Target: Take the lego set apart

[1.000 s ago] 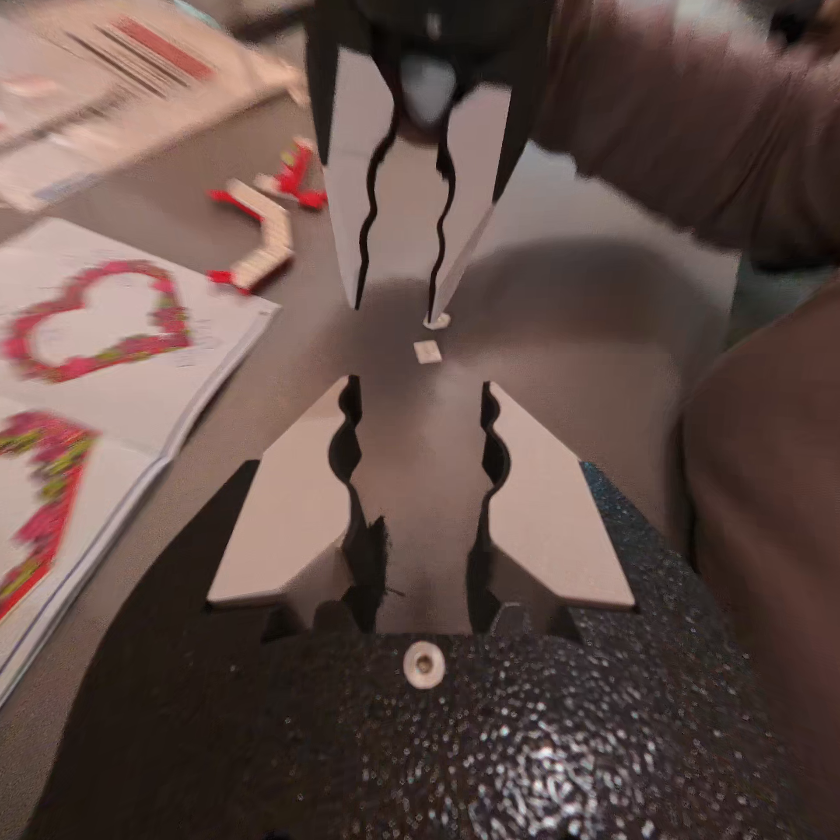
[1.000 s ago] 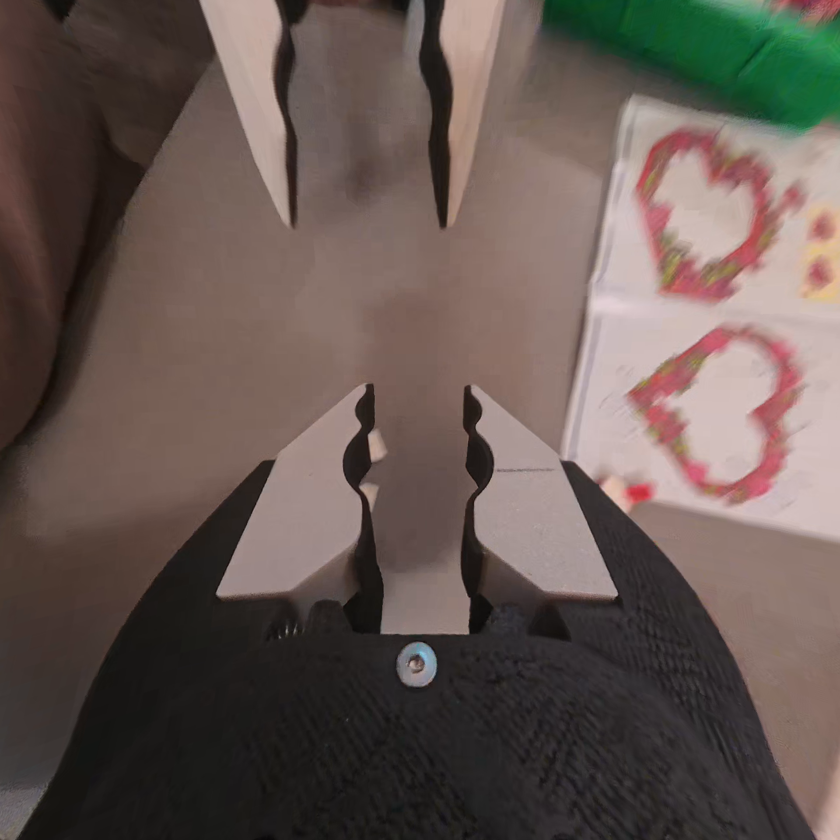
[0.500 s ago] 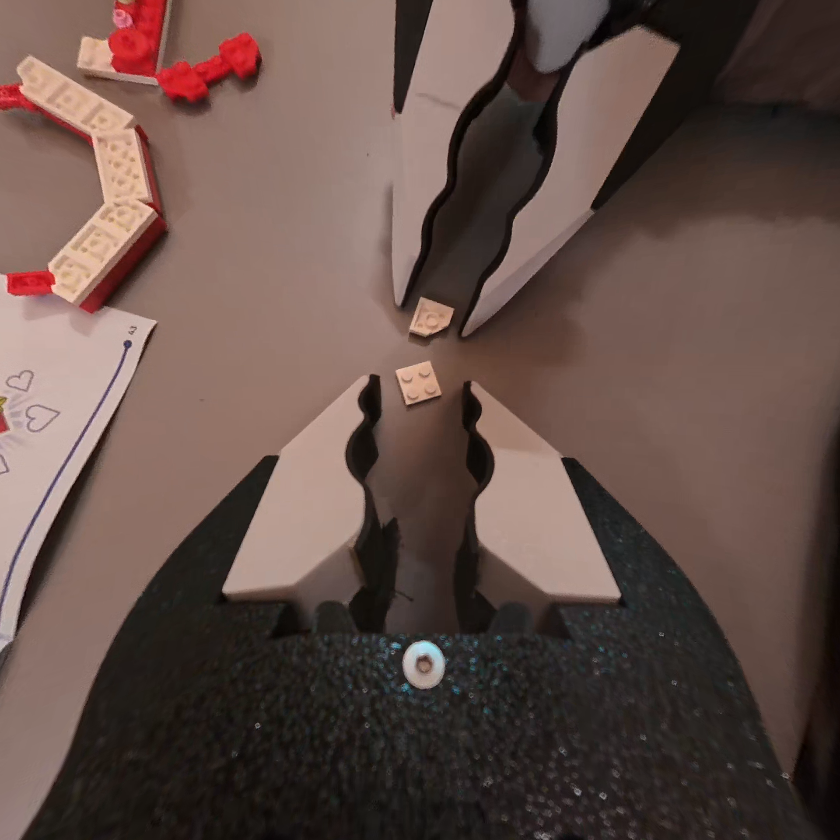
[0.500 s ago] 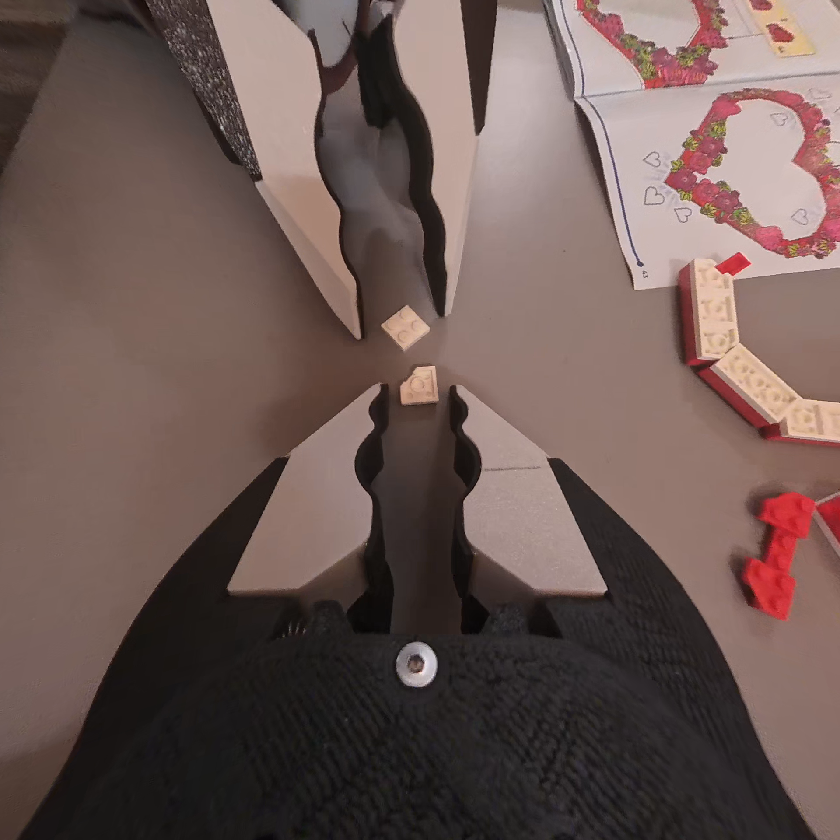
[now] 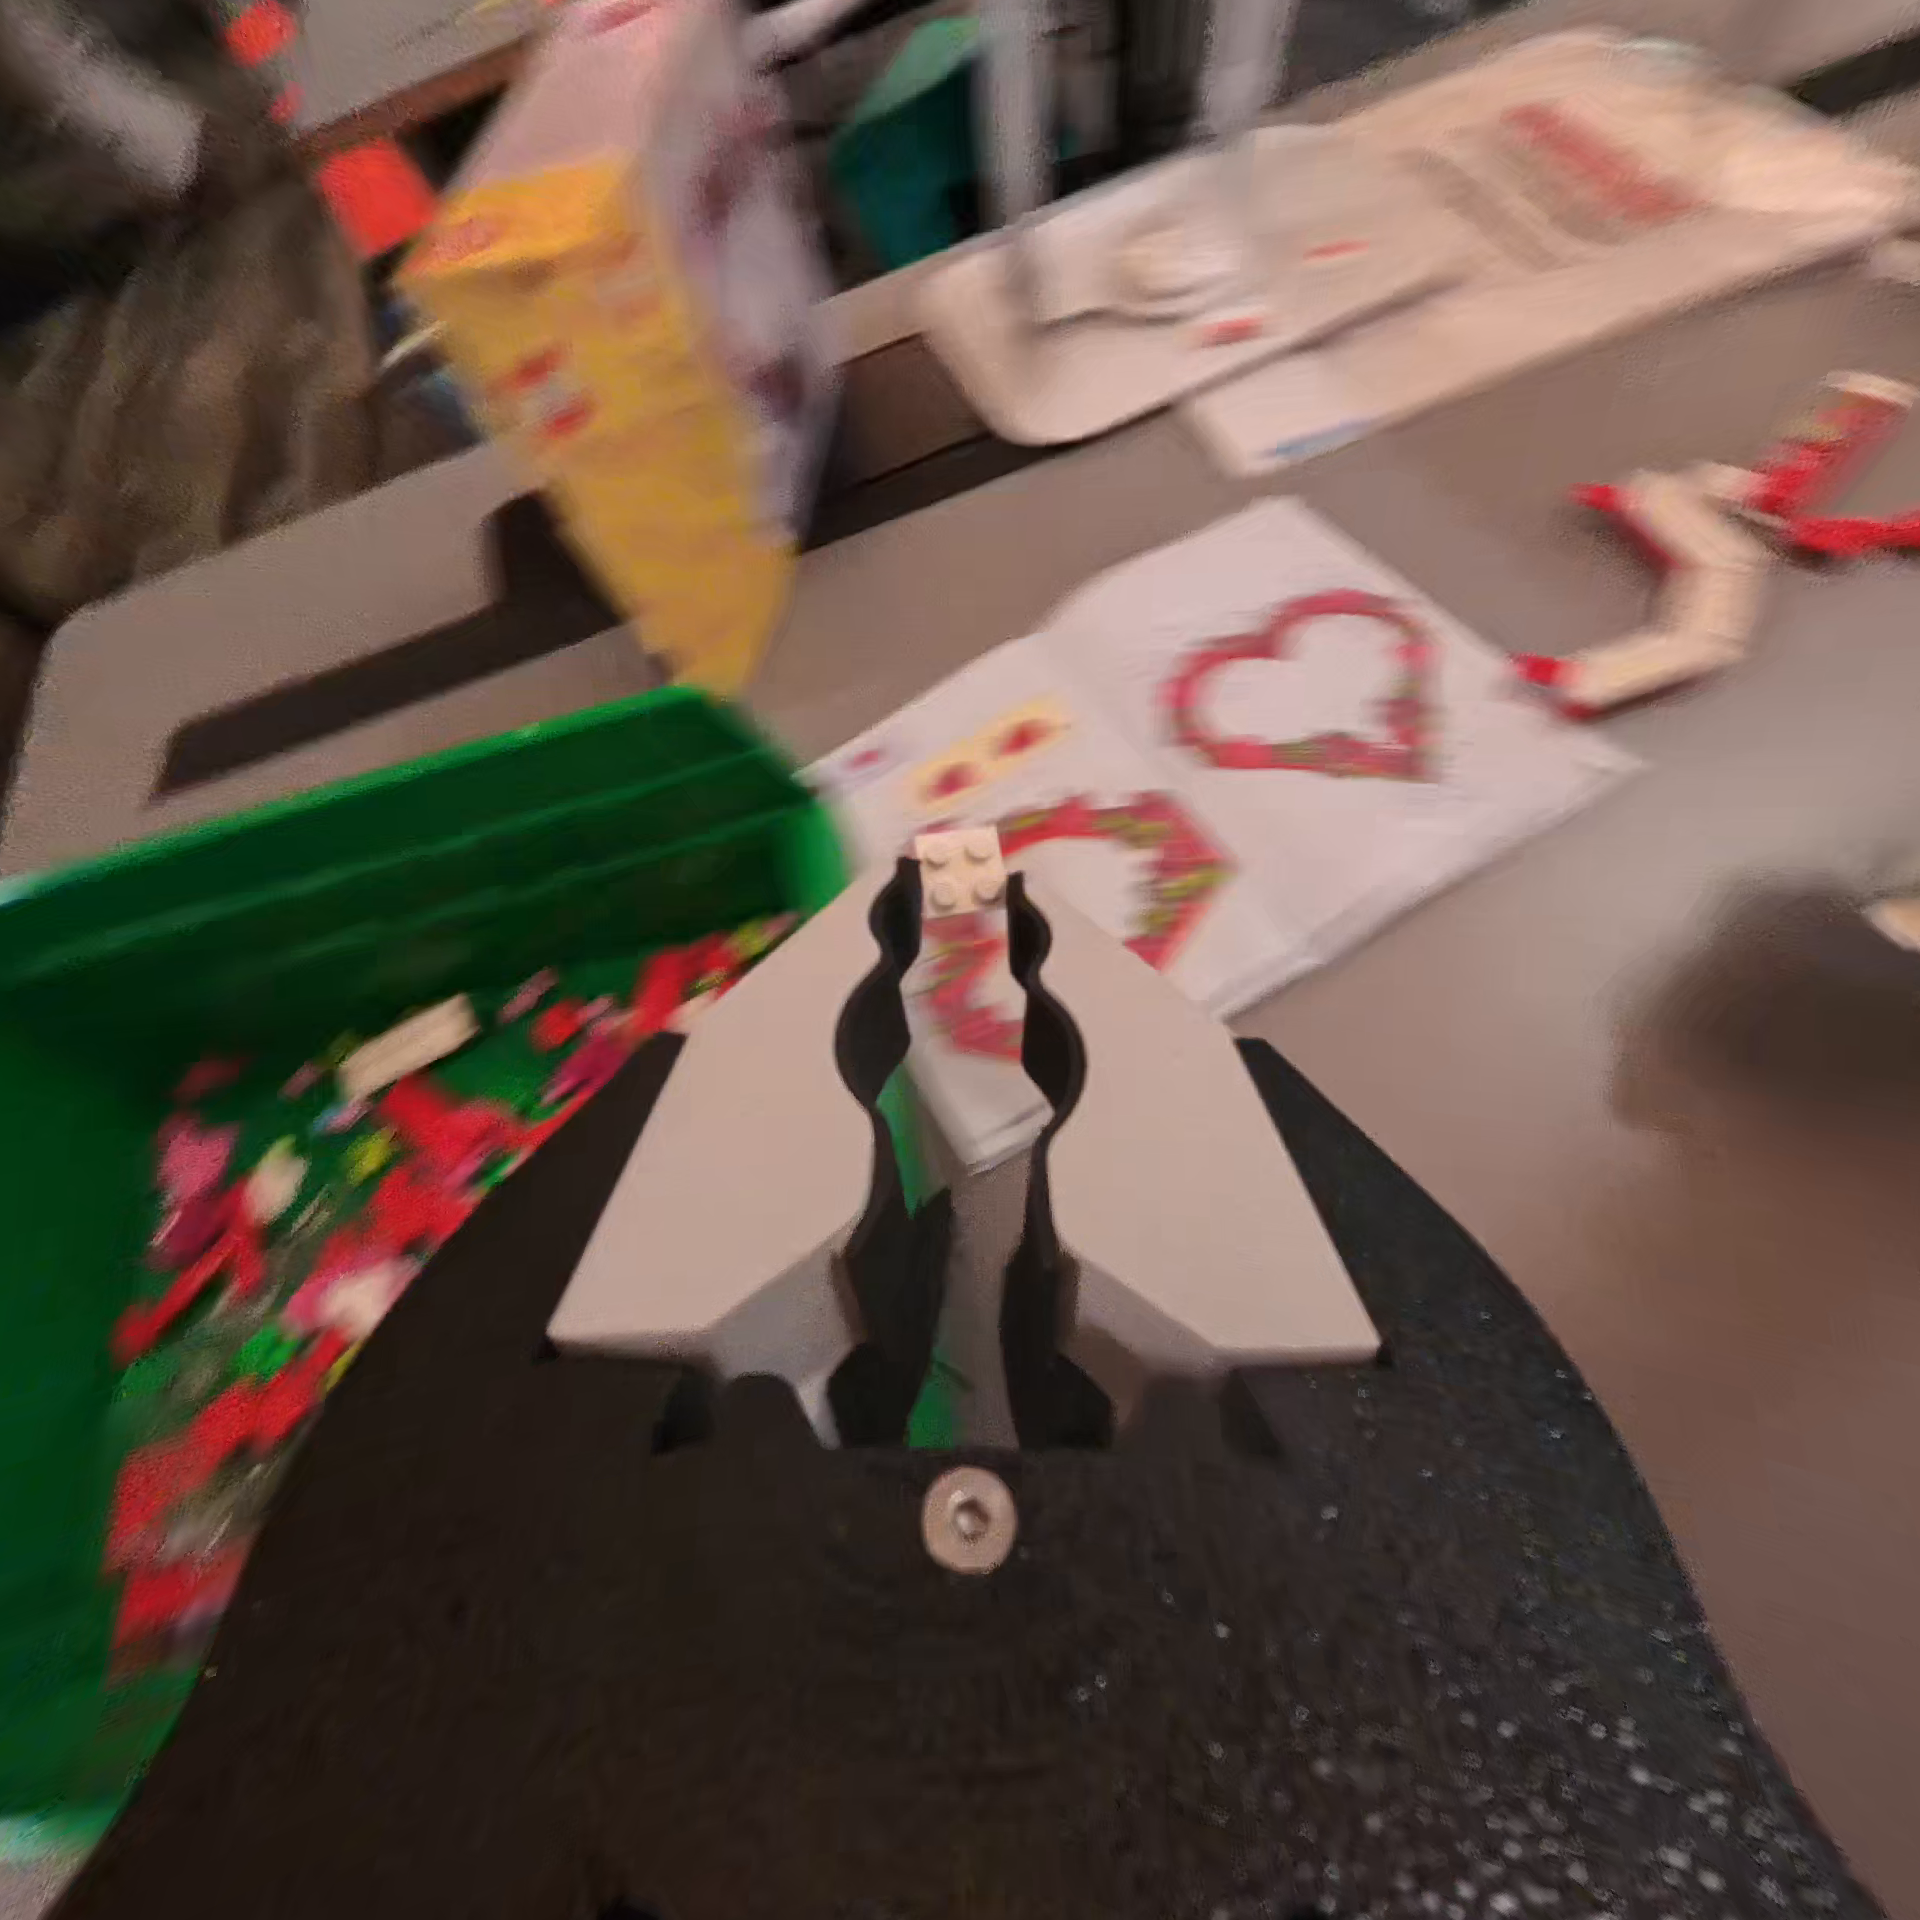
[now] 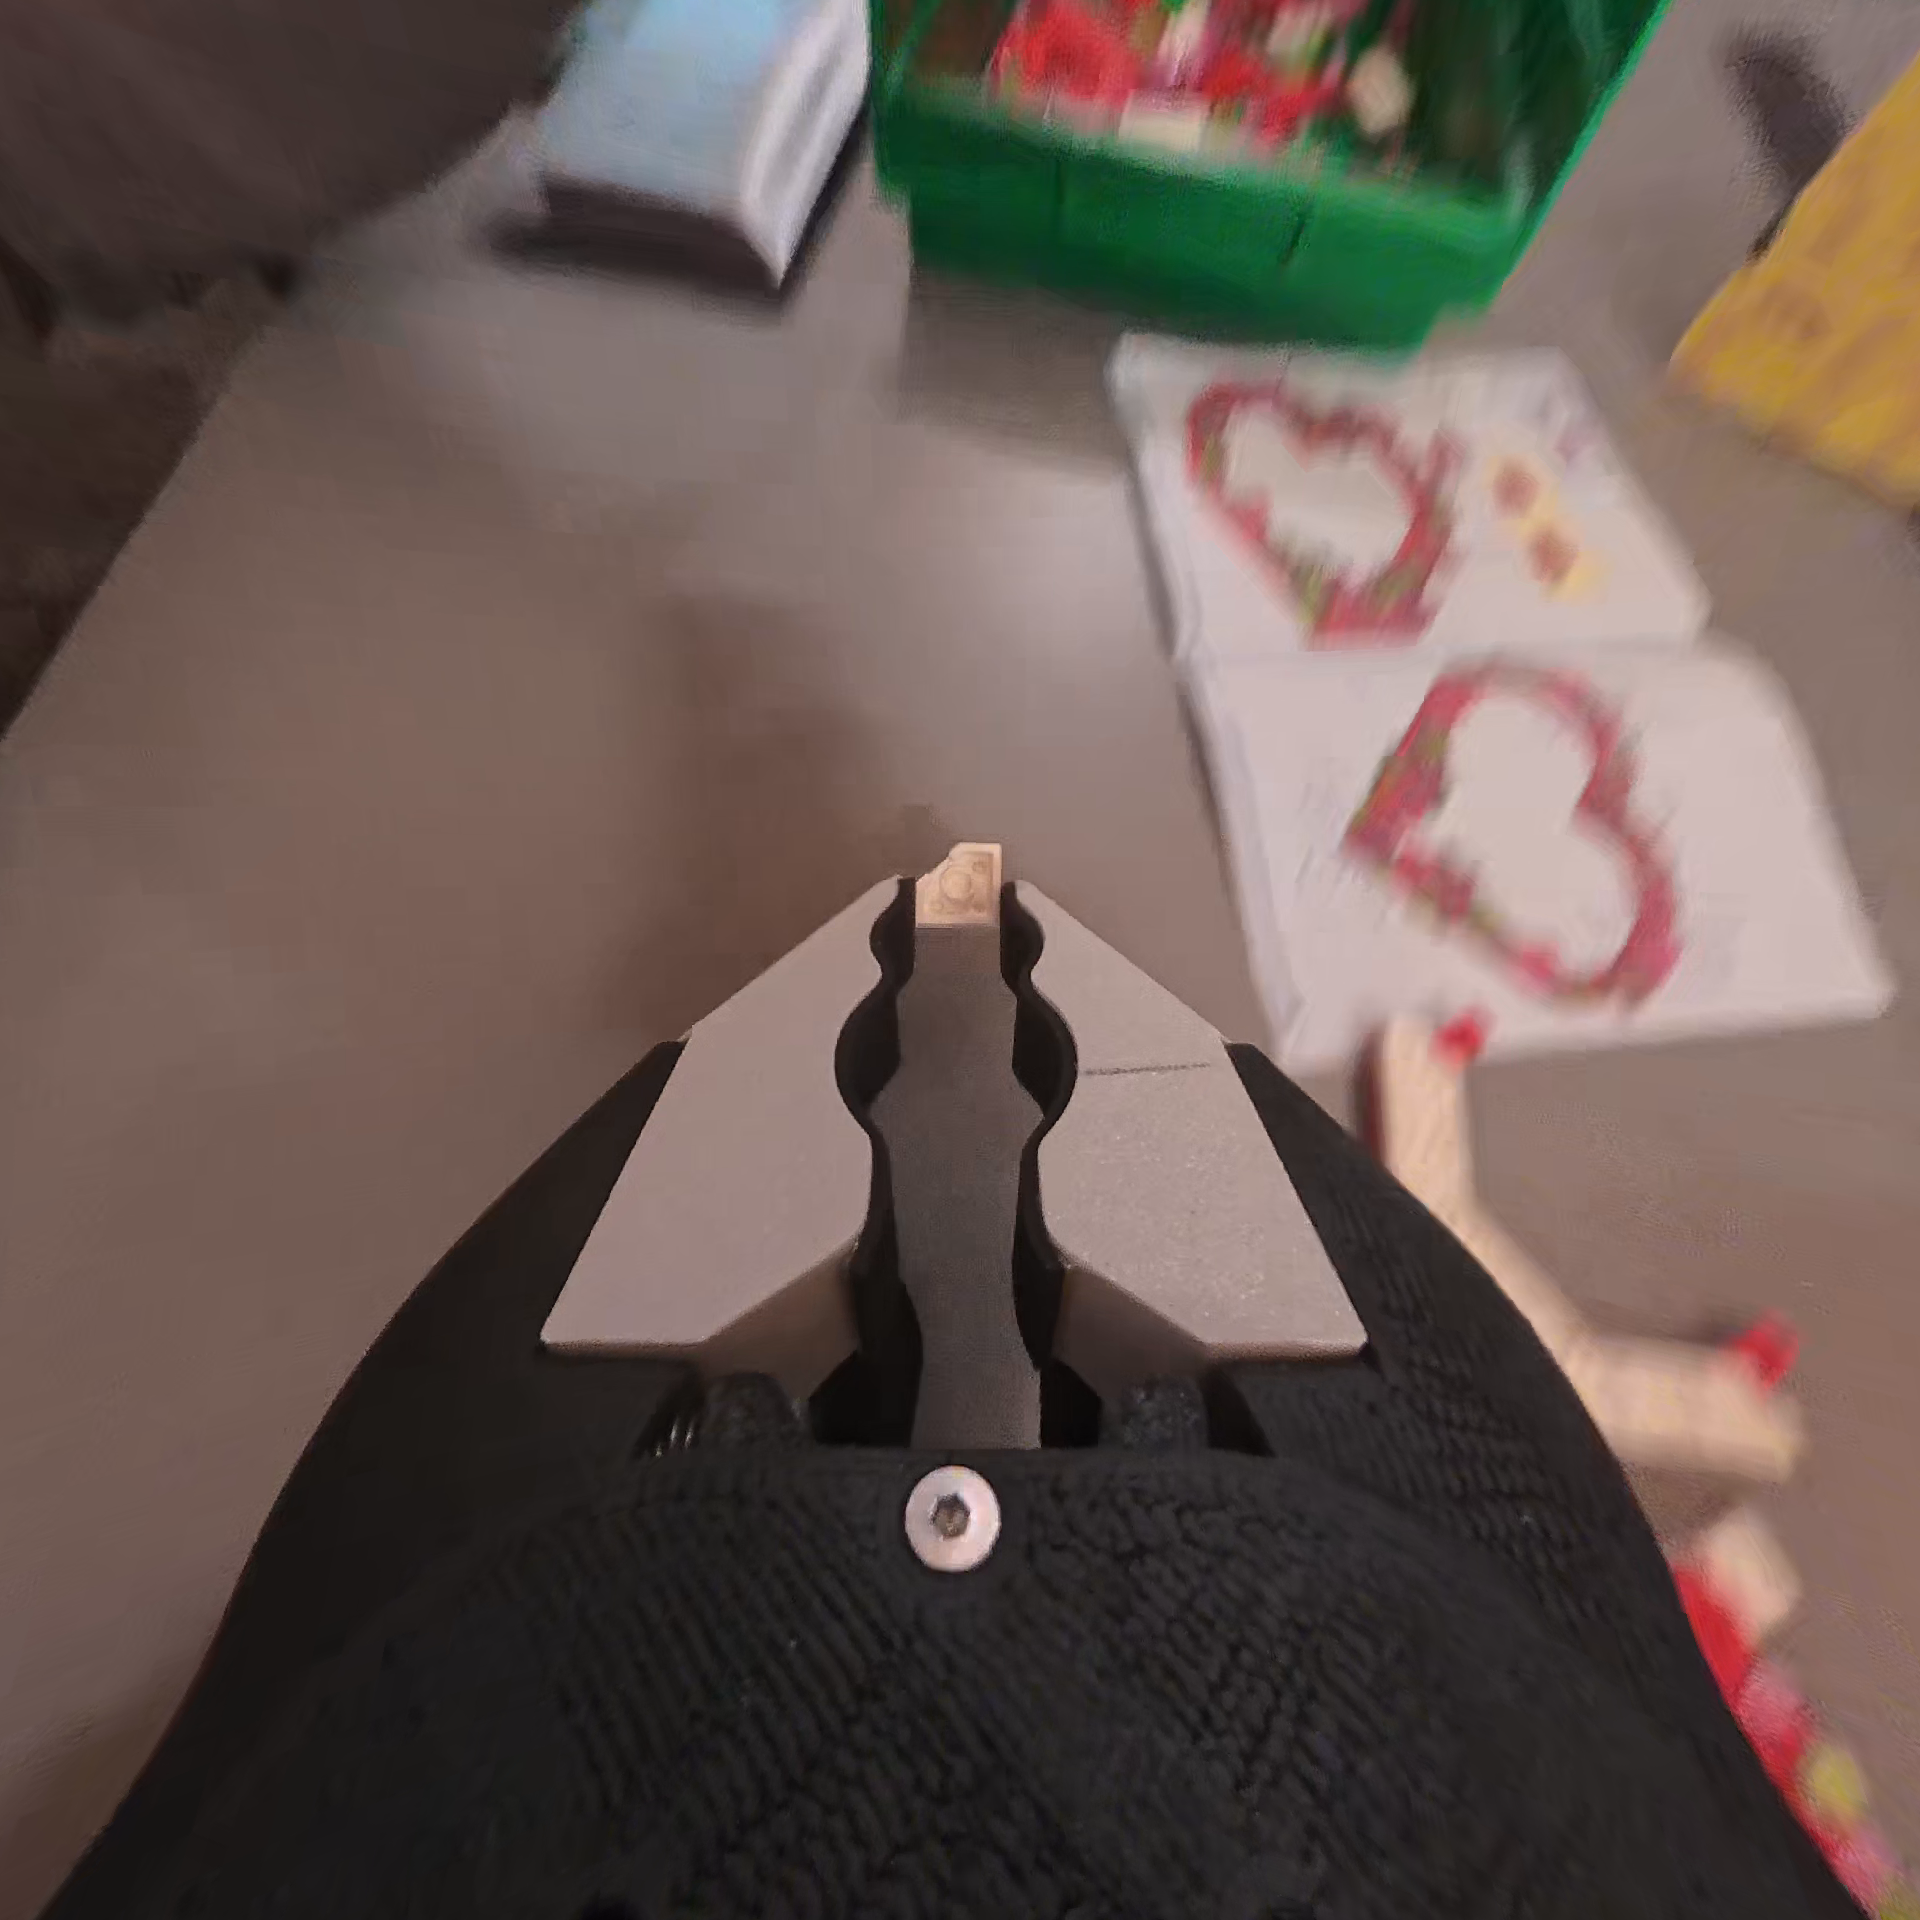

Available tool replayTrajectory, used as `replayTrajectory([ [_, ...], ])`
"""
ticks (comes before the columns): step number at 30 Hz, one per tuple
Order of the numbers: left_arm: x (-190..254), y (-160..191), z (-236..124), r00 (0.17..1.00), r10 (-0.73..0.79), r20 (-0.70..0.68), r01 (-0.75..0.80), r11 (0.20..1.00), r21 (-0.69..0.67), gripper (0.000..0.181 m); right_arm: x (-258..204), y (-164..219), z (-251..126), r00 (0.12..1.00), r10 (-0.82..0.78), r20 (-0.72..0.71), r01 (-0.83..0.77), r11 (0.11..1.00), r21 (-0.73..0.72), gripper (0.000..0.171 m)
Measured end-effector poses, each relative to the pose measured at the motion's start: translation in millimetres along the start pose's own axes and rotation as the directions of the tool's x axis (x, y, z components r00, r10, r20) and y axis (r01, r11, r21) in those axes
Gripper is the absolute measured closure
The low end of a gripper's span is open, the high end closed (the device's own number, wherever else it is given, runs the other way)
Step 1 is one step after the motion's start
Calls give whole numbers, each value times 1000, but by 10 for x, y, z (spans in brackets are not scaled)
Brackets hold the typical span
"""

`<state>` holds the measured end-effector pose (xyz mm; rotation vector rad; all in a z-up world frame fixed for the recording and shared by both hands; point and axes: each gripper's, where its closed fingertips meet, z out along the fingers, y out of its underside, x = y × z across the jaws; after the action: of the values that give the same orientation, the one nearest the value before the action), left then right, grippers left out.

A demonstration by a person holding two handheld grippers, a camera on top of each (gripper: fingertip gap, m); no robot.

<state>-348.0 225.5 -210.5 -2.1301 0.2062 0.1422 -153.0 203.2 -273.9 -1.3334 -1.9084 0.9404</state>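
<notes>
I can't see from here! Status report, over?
Left gripper shut on square tan plate. Right gripper shut on clipped-corner tan plate. Green bin close by, nothing blocking.

Motion blur smears both views. The bin (image 5: 416, 862) at left is cut by the frame edge, its pieces (image 5: 291, 1195) indistinct. The booklet (image 6: 1455, 665) hearts are blurred; the yellow box (image 6: 1829, 374) leaves the right edge.

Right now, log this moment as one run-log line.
left gripper: shut on square tan plate | right gripper: shut on cut-corner tan plate | green bin: holds loose pieces
</notes>
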Motion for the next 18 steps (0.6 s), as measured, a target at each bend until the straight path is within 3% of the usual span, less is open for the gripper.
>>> replayTrajectory([
  [2, -617, 133, -68, 977, -195, 85, 198, 980, -27, 142, 175, -549, 347, 998, -42, -39, 45, 995, 93, 156],
  [4, -962, 206, -155, 940, -327, 100, 328, 945, 2, 117, 339, -1062, 736, 997, -37, -64, 49, 981, 187, 157],
  [7, -1189, 97, -452, 915, -389, 109, 371, 916, 152, 81, 543, -1616, 1294, 997, -3, -80, 24, 966, 256, 156],
  [9, -1220, 39, -637, 920, -370, 128, 339, 917, 209, 79, 613, -1839, 1620, 998, 13, -56, 2, 965, 261, 156],
  [12, -1143, -2, -812, 938, -315, 145, 279, 934, 223, 70, 587, -1934, 2048, 994, 96, 53, -104, 979, 177, 94],
  [15, -971, -102, -939, 959, -244, 143, 204, 947, 250, 67, 561, -1929, 2033, 994, 96, 53, -104, 979, 174, 67],
  [18, -625, -328, -1023, 985, -153, 81, 116, 931, 345, 70, 548, -1709, 1530, 999, 37, -26, -31, 979, 202, 61],
])
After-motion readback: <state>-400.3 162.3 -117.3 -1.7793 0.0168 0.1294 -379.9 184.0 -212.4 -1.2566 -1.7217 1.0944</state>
